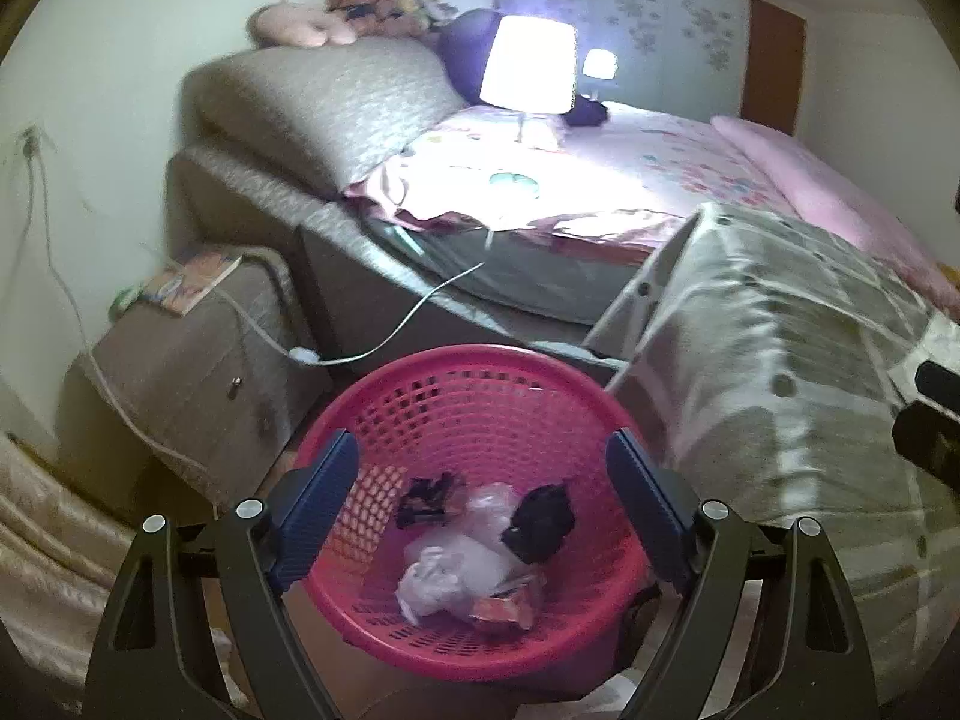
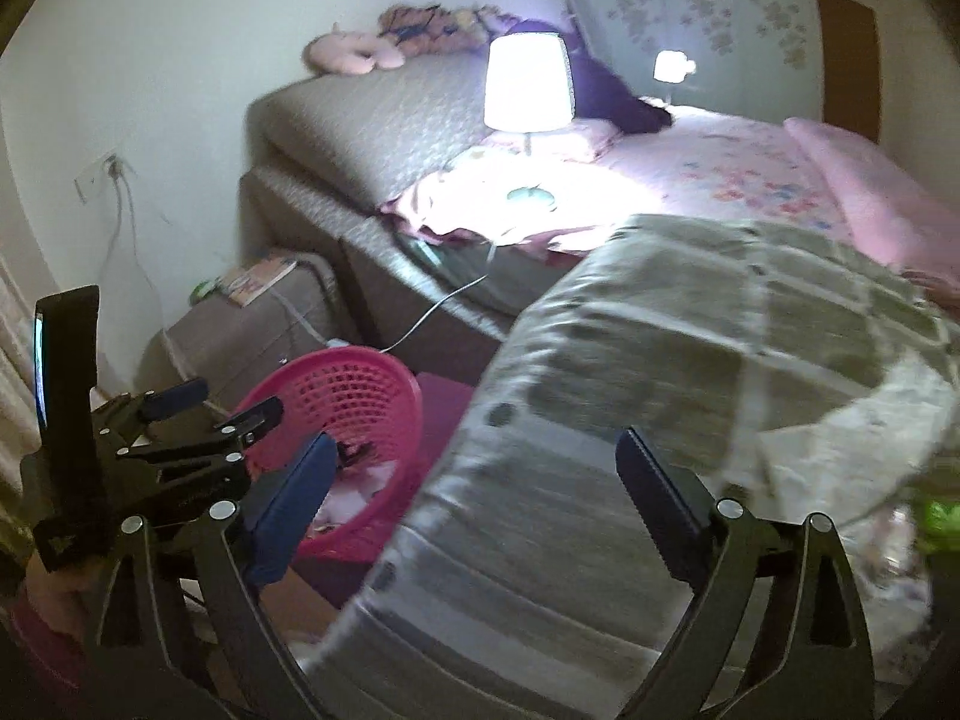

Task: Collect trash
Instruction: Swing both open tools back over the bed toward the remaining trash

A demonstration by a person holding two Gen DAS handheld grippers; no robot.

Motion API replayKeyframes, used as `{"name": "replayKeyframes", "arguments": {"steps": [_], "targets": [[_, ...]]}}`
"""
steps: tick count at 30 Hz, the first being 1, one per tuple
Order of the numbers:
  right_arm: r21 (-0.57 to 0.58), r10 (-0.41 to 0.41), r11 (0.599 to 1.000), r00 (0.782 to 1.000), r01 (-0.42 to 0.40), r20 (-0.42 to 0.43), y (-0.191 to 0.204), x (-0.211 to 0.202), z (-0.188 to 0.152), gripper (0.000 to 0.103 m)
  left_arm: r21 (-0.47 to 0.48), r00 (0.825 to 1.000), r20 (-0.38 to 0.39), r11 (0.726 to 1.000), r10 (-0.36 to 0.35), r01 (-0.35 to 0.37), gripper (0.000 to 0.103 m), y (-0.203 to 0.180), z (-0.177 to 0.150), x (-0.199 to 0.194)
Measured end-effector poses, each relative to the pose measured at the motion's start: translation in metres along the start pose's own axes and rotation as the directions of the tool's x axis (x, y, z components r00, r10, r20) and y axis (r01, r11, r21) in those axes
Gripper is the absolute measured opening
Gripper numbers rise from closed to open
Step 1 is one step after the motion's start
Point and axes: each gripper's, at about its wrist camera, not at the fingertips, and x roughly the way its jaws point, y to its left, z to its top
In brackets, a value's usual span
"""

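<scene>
A pink plastic basket (image 1: 480, 384) stands on the floor beside the bed. It holds trash: a white plastic bag (image 1: 450, 576), black scraps (image 1: 540, 519) and an orange wrapper (image 1: 507, 606). My left gripper (image 1: 483, 456) is open and empty, right above the basket. My right gripper (image 2: 480, 459) is open and empty, over a grey checked blanket (image 2: 660, 372). The basket (image 2: 354, 384) and the left gripper (image 2: 234, 405) show at the left of the right wrist view.
A bed (image 1: 600, 180) with a pink floral sheet carries a lit lamp (image 1: 528, 66). A grey nightstand (image 1: 198, 360) with a book stands left. A white cable (image 1: 396, 330) runs from the bed to the wall. A green object (image 2: 942, 516) sits at right.
</scene>
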Motion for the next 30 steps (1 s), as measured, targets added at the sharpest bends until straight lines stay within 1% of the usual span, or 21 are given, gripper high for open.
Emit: {"name": "replayKeyframes", "arguments": {"steps": [4, 5, 6, 13, 20, 25, 28, 30], "targets": [[0.017, -0.046, 0.999, 0.999, 0.045, 0.025, -0.020, -0.019, -0.009, 0.092, 0.049, 0.999, 0.020, 0.998, -0.026, 0.025, 0.082, -0.022, 0.002, -0.010], [0.020, -0.055, 0.998, 0.998, 0.055, 0.029, -0.024, -0.022, -0.011, 0.095, 0.056, 0.999, 0.023, 0.998, -0.034, 0.033, 0.082, -0.027, 0.003, -0.013], [0.026, -0.067, 0.997, 0.997, 0.066, 0.036, -0.029, -0.026, -0.014, 0.096, 0.062, 0.999, 0.027, 0.997, -0.042, 0.040, 0.082, -0.031, 0.003, -0.014], [0.076, -0.145, 0.987, 0.986, 0.139, 0.079, -0.066, -0.063, -0.033, 0.096, 0.144, 0.992, 0.045, 0.983, -0.119, 0.111, 0.083, -0.075, 0.002, -0.033], [0.159, -0.249, 0.959, 0.964, 0.233, 0.092, -0.115, -0.100, -0.060, 0.096, 0.217, 0.976, 0.014, 0.953, -0.218, 0.210, 0.083, -0.120, -0.003, -0.039], [0.211, -0.296, 0.939, 0.952, 0.273, 0.084, -0.140, -0.114, -0.078, 0.096, 0.262, 0.963, -0.012, 0.929, -0.268, 0.262, 0.083, -0.148, -0.007, -0.038], [0.238, -0.309, 0.929, 0.948, 0.283, 0.078, -0.152, -0.118, -0.087, 0.096, 0.281, 0.954, -0.023, 0.914, -0.297, 0.292, 0.083, -0.164, -0.007, -0.041], [0.248, -0.319, 0.924, 0.945, 0.292, 0.076, -0.158, -0.123, -0.093, 0.096, 0.289, 0.942, -0.039, 0.899, -0.332, 0.329, 0.083, -0.175, -0.005, -0.044]]}}
